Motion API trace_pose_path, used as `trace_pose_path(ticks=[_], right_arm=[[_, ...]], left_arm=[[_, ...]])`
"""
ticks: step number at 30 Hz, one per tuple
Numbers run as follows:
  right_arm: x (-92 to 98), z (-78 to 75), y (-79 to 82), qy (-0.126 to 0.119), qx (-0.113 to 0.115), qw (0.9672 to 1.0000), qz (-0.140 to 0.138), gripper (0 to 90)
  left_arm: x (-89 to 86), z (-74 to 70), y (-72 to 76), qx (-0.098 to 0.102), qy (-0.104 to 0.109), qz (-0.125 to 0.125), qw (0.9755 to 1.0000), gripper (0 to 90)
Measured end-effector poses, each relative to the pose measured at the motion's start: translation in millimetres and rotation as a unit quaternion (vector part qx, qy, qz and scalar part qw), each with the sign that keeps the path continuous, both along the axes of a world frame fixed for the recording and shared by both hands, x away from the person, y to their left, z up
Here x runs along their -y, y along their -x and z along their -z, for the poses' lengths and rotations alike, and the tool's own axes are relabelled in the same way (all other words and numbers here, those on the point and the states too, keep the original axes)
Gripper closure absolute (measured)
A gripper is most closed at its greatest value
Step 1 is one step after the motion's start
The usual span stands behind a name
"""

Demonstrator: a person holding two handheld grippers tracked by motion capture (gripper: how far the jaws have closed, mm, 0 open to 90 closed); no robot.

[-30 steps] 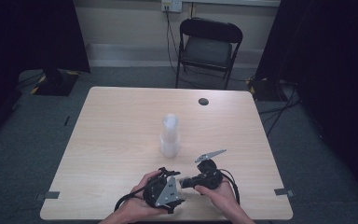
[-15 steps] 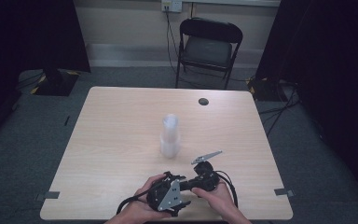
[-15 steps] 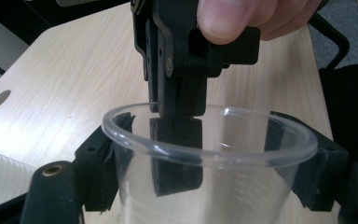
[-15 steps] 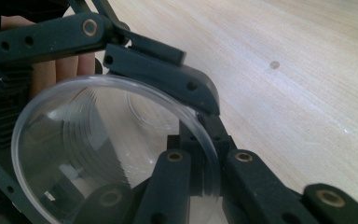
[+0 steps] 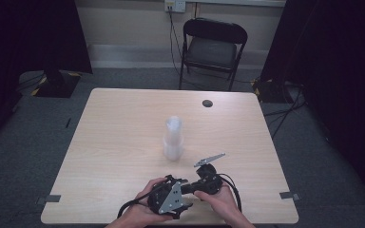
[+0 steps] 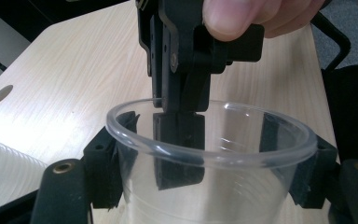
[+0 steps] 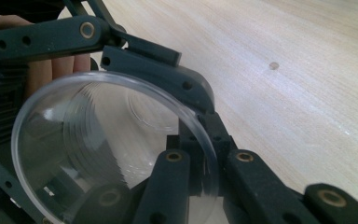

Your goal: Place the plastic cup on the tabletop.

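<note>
A clear plastic cup [image 6: 242, 186] is held between my two grippers near the table's front edge. My left gripper [image 6: 209, 186] is shut on the cup's body, one jaw on each side. My right gripper [image 7: 200, 154] is shut on the cup's rim [image 7: 205, 140], one pad inside and one outside. In the high view the left gripper [image 5: 183, 186] and right gripper [image 5: 196, 184] meet tip to tip, and the hands hide the cup. A stack of clear cups [image 5: 173, 137] stands upright mid-table, beyond the grippers; its edge [image 6: 4, 172] shows in the left gripper view.
A dark round hole [image 5: 207, 103] sits in the table's far right part. A black folding chair [image 5: 214, 47] stands behind the table [image 5: 114, 142]. Cables trail from both grippers over the front edge.
Both hands and grippers have drifted slightly toward the front edge, still joined at the cup. The stack of cups has not moved.
</note>
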State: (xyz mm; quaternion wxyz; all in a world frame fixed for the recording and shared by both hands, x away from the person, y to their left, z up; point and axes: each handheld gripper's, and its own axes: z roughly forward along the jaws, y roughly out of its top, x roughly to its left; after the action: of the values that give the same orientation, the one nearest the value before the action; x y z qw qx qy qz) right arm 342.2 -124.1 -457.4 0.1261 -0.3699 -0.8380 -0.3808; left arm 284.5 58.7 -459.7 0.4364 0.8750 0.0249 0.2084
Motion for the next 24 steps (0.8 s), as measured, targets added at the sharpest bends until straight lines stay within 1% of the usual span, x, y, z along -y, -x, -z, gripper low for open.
trace_pose_path(ticks=[5, 6, 7, 8, 10, 11, 12, 15, 16, 18, 19, 20, 21, 22, 23, 24], right_arm=[[0.9, -0.9, 2.1, 0.009, 0.007, 0.9999, 0.004, 88.8], [1.5, -1.1, 2.5, 0.007, 0.008, 0.9999, 0.006, 88.7], [2.1, -1.6, 2.9, 0.006, 0.008, 0.9999, 0.008, 88.7], [2.5, -2.1, 3.1, 0.005, 0.009, 0.9999, 0.009, 88.6], [2.8, -2.9, 3.7, 0.004, 0.012, 0.9999, 0.011, 87.7], [3.1, -3.1, 3.7, 0.002, 0.012, 0.9998, 0.013, 87.3], [3.5, -3.4, 3.6, 0.000, 0.012, 0.9998, 0.014, 86.5], [5.0, -4.9, 3.9, -0.008, 0.021, 0.9996, 0.017, 84.6], [5.6, -5.7, 4.0, -0.011, 0.026, 0.9995, 0.016, 83.2], [7.1, -7.2, 3.3, -0.017, 0.032, 0.9992, 0.020, 80.8], [8.0, -8.1, 2.7, -0.022, 0.034, 0.9990, 0.019, 80.4], [8.7, -8.9, 2.3, -0.025, 0.038, 0.9988, 0.020, 79.5], [9.6, -9.8, 2.0, -0.028, 0.041, 0.9985, 0.023, 79.0], [10.4, -10.5, 1.6, -0.033, 0.043, 0.9983, 0.022, 78.5], [11.1, -11.3, 1.5, -0.037, 0.046, 0.9980, 0.023, 77.5], [11.8, -12.0, 1.2, -0.041, 0.047, 0.9978, 0.022, 76.3]], left_arm=[[1.6, -0.3, 0.9, 0.000, -0.005, 0.000, 1.0000, 28.1], [1.8, -0.6, 1.3, 0.002, -0.004, 0.000, 1.0000, 28.2], [1.6, -1.5, 1.1, 0.008, -0.007, 0.002, 0.9999, 28.4], [1.7, -0.9, 1.8, 0.006, -0.002, -0.002, 1.0000, 28.4], [1.1, -1.4, 1.6, 0.006, -0.001, -0.005, 1.0000, 28.7], [0.3, -2.5, 0.7, 0.008, -0.004, -0.003, 1.0000, 28.8], [-0.1, -2.4, 0.4, 0.007, 0.002, -0.007, 1.0000, 28.8], [-2.3, -2.7, -2.2, -0.001, 0.016, -0.011, 0.9998, 28.8], [-3.8, -3.5, -3.0, -0.004, 0.015, -0.016, 0.9997, 28.8], [-5.6, -4.2, -5.4, -0.016, 0.022, -0.028, 0.9992, 28.8], [-6.1, -4.1, -6.8, -0.026, 0.028, -0.034, 0.9987, 28.7], [-7.1, -4.4, -8.1, -0.036, 0.030, -0.034, 0.9983, 28.7], [-7.7, -4.2, -9.0, -0.036, 0.033, -0.038, 0.9981, 28.6], [-8.1, -3.3, -9.5, -0.041, 0.041, -0.042, 0.9974, 28.5], [-9.2, -3.2, -10.4, -0.046, 0.039, -0.044, 0.9972, 28.5], [-9.6, -2.8, -11.7, -0.049, 0.043, -0.043, 0.9970, 28.5]])
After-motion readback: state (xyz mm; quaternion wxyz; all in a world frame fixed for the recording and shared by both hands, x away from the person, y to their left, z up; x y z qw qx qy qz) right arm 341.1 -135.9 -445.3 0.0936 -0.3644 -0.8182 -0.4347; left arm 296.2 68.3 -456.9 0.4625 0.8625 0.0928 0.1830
